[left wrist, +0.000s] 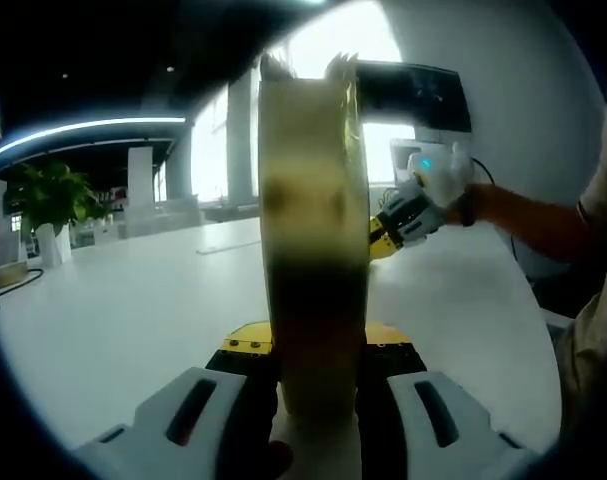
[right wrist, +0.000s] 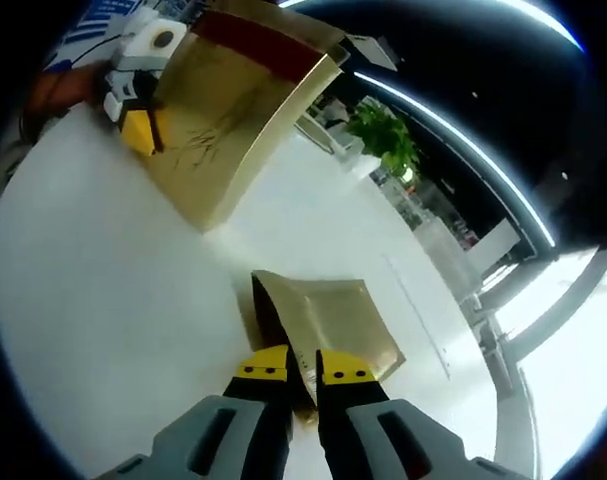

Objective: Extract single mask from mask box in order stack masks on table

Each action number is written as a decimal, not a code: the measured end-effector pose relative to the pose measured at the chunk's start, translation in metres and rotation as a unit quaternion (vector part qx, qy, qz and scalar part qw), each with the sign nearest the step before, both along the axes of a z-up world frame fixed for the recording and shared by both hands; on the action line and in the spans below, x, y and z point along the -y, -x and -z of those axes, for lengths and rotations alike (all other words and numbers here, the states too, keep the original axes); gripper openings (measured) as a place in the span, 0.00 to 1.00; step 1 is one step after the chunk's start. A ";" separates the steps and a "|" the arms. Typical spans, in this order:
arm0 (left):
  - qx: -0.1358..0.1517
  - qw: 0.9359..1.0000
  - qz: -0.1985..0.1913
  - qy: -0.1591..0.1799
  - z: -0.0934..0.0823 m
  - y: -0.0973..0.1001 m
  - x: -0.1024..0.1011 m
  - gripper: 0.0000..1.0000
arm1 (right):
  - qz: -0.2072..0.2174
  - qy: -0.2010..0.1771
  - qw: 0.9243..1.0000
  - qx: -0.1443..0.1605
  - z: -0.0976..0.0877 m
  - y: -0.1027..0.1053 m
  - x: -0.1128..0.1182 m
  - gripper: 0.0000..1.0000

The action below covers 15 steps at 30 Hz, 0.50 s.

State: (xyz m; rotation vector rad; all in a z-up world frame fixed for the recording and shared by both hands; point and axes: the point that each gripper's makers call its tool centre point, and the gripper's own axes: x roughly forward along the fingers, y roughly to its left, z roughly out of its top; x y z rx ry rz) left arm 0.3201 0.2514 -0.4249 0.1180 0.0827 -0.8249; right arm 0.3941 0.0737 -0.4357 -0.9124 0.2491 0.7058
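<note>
The left tool (left wrist: 318, 385) is gripping the gold mask box (left wrist: 313, 250) upright; the right tool (right wrist: 301, 372) is pinching a gold mask (right wrist: 333, 320) above the white table (right wrist: 103, 300).

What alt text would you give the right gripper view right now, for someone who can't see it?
The right gripper, jaws shut, pinches the edge of a flat gold mask packet lying on the white table. Farther off, the left gripper holds the gold mask box tilted above the table, and a potted plant stands in the background.
</note>
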 end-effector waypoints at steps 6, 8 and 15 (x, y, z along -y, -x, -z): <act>0.000 1.000 0.000 -0.001 0.000 0.000 0.000 0.20 | -0.004 -0.001 1.000 -0.003 0.001 0.007 -0.003 0.05; 0.000 1.000 0.000 -0.001 0.001 0.000 0.000 0.20 | -0.005 -0.005 1.000 -0.003 0.000 0.011 -0.005 0.05; 0.001 1.000 0.000 -0.002 0.001 0.000 0.000 0.20 | -0.011 -0.026 1.000 0.006 -0.009 0.026 -0.007 0.05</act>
